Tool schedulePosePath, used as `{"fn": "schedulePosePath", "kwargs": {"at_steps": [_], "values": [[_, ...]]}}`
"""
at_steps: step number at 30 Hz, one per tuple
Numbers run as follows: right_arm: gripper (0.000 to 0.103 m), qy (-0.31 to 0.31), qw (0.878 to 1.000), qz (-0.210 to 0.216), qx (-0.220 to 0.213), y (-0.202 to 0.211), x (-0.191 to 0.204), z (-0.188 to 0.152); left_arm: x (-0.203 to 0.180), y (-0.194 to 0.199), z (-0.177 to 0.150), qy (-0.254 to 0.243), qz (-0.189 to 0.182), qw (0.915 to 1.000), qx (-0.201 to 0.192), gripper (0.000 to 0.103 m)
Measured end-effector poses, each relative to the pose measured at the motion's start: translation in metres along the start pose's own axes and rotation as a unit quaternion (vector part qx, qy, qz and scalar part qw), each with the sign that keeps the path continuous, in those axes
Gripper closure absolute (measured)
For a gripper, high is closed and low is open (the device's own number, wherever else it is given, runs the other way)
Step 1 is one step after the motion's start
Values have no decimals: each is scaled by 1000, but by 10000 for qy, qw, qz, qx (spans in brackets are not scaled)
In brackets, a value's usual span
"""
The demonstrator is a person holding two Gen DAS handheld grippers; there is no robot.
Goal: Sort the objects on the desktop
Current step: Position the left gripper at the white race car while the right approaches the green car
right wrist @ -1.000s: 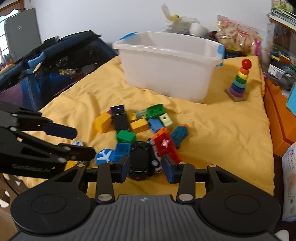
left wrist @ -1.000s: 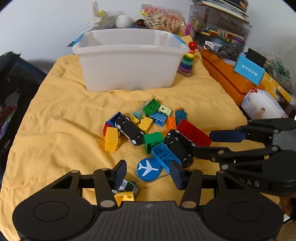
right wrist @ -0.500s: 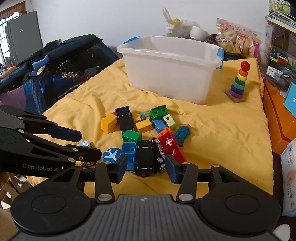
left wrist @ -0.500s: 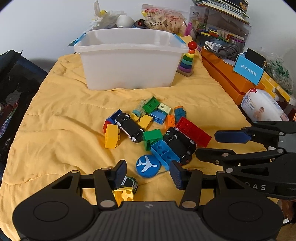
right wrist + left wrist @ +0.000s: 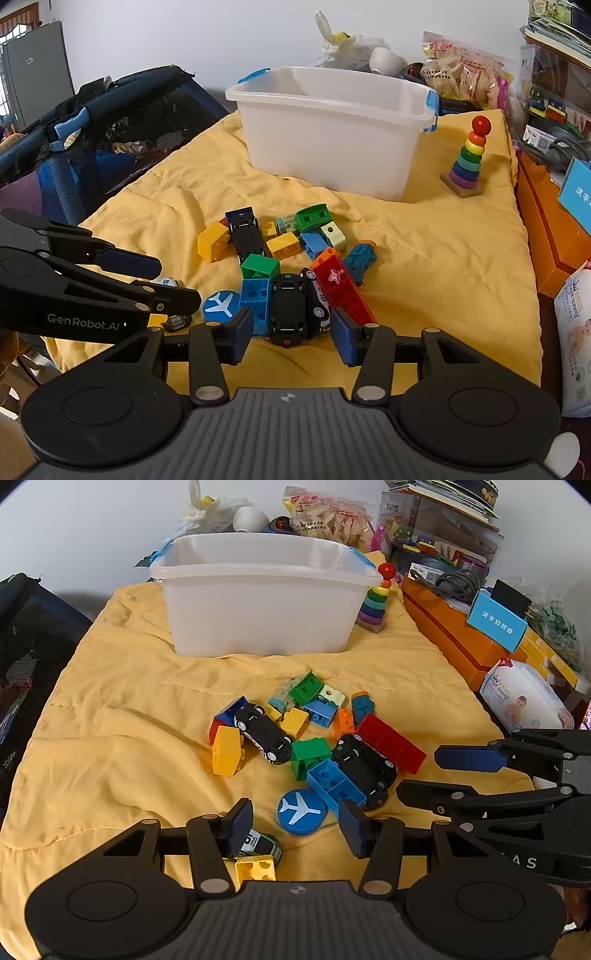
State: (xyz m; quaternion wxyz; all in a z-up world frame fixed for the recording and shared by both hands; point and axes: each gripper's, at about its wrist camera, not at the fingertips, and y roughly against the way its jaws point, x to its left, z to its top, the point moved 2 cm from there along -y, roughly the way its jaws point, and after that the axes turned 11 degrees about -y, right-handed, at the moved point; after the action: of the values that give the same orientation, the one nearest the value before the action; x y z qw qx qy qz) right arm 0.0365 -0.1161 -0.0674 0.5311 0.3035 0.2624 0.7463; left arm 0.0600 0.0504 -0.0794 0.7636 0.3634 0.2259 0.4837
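- Left gripper [image 5: 295, 829]: jaws apart, holding nothing. Hovers low at the near edge of the pile, airplane disc [image 5: 302, 811] just ahead between the fingers.
- Right gripper [image 5: 291, 334]: jaws apart, empty, lined up on the black car [image 5: 295, 308] lying belly-up. Not touching it yet as far as I can tell.
- Toys sit in one loose heap mid-blanket [image 5: 122, 716]: second black car [image 5: 263, 733], red brick [image 5: 391, 743], blue brick [image 5: 334, 783], green block [image 5: 310, 753], yellow block [image 5: 226, 751], plus smaller bricks behind.
- Two strays close under the left gripper: small green car [image 5: 260, 845] and yellow brick [image 5: 255, 869].
- Bin [image 5: 258, 602] stands at the far end of the blanket, well apart from the heap. Looks empty from here, so sorting is likely at the start.
- Handling, my read: all hard, light plastic, stiff, not fragile. Smooth faces, may slip or pop out under an off-centre squeeze.
- Car: grip across the body sides, between the wheels. Wheels roll, avoid clamping on them.
- Bricks: take flat opposing walls, not the studs.
- Disc: thin and flat on soft cloth, hard to get under. Pinch its rim, cloth may bunch up with it.
- Risk: car touches blue and red bricks on both sides, fingers may drag the neighbours.
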Motion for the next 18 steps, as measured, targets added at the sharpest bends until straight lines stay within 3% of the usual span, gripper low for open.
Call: {"fn": "schedulePosePath", "kwargs": {"at_steps": [12,18], "values": [[53,-93,9999,-28,-55,-2,-3,3,10,-8,-2,68,-9,9998,196,48],[62,-24,9999,-18,127,-12,-5,2,10,-13,-7,20,-156,9994,309,48]]}}
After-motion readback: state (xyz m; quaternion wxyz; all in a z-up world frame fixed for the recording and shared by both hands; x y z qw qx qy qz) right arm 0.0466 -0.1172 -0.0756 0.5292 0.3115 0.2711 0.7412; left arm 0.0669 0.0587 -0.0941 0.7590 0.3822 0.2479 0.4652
